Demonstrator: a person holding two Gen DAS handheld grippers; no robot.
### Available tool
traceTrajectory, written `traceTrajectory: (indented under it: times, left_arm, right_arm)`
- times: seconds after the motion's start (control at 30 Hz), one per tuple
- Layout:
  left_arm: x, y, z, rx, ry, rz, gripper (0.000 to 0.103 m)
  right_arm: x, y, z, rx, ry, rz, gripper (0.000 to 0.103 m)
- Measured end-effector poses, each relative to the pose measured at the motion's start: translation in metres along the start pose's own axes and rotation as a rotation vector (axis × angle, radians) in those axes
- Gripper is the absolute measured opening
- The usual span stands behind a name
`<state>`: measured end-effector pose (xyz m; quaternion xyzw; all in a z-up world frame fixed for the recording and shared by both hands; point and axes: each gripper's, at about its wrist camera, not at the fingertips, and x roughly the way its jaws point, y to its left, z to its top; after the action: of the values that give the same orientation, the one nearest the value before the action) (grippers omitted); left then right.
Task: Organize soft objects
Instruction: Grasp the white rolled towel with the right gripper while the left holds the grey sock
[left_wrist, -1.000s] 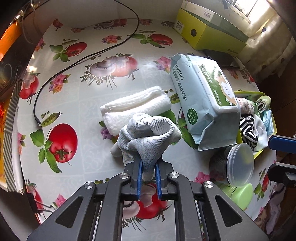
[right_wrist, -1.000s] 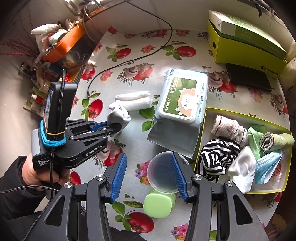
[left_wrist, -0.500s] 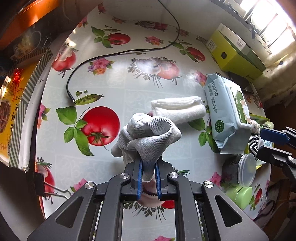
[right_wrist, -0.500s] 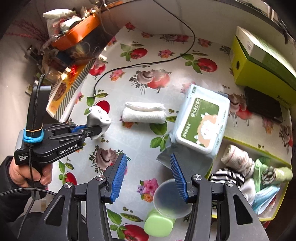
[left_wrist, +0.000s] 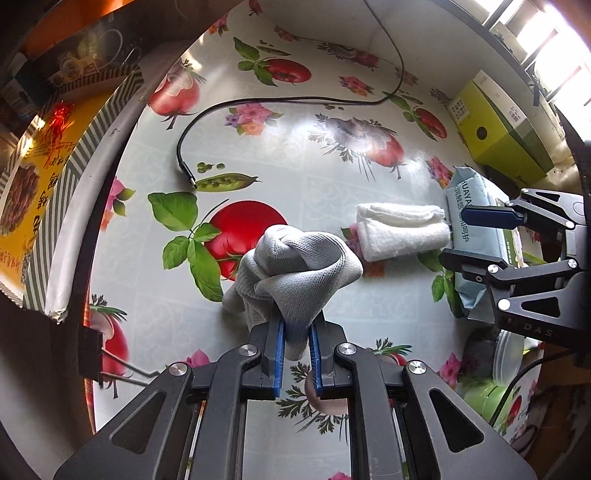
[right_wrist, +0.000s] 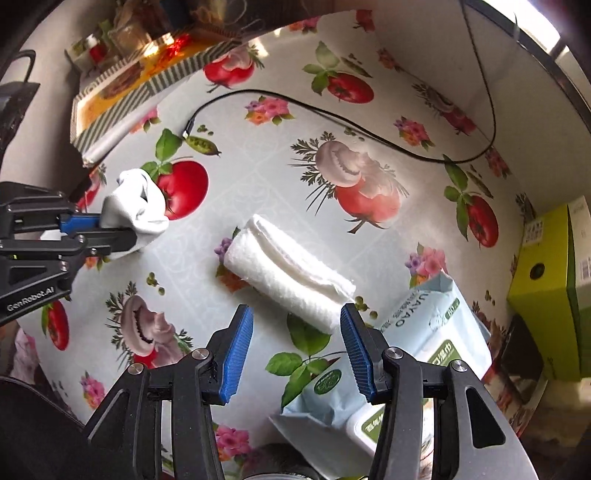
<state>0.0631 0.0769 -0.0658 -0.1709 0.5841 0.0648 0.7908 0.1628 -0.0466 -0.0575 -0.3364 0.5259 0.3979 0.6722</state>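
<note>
L claw (left_wrist: 296, 341) pinches sock (left_wrist: 295, 271); R claw (right_wrist: 295, 347) agape.

"GenRobot.AI" is being shown in white letters on the black body of the left claw (right_wrist: 79, 230), at the left edge of the right wrist view. "UAYAO" is being displayed on the pale blue wet-wipes pack (right_wrist: 417, 332), beside Chinese characters too small to be read. "DAS" is being shown faintly on the right claw (left_wrist: 480, 236) housing in the left wrist view.
</note>
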Motion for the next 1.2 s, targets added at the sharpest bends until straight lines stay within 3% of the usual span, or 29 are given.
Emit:
traceTrajectory:
  times: [0.27, 0.37, 0.5, 0.67, 0.83, 0.87, 0.9, 0.93, 1.1, 1.2]
  left_arm:
    - [0.010, 0.003, 0.007, -0.004, 0.004, -0.004, 0.012]
    - [0.015, 0.002, 0.009, -0.003, 0.009, -0.012, 0.012]
    - [0.023, 0.001, 0.011, 0.000, 0.015, -0.030, 0.016]
    - [0.030, -0.001, 0.014, 0.004, 0.016, -0.045, 0.021]
    - [0.031, -0.006, 0.013, 0.024, 0.007, -0.038, 0.027]
    - [0.030, -0.006, 0.012, 0.023, 0.005, -0.040, 0.028]
    - [0.029, -0.006, 0.012, 0.020, 0.003, -0.043, 0.030]
    - [0.027, -0.006, 0.011, 0.020, -0.001, -0.043, 0.032]
    - [0.019, -0.005, 0.012, 0.029, -0.035, -0.014, 0.044]
    - [0.018, 0.001, 0.014, 0.027, -0.045, -0.008, 0.046]
  right_arm:
    - [0.031, 0.003, 0.021, -0.039, 0.064, 0.011, 0.048]
    - [0.037, 0.003, 0.022, -0.027, 0.075, 0.009, 0.031]
    - [0.032, -0.003, 0.018, 0.031, 0.054, 0.026, 0.017]
    - [0.026, -0.014, 0.015, 0.112, 0.034, 0.053, 0.006]
    - [0.029, -0.016, 0.011, 0.138, 0.033, 0.083, 0.009]
    - [0.029, -0.016, 0.011, 0.136, 0.032, 0.086, 0.020]
    - [0.029, -0.016, 0.011, 0.133, 0.032, 0.083, 0.038]
    - [0.028, -0.016, 0.012, 0.125, 0.029, 0.077, 0.045]
    - [0.028, -0.014, 0.017, 0.063, 0.033, 0.048, 0.047]
    - [0.037, -0.014, 0.021, 0.033, 0.060, 0.046, 0.047]
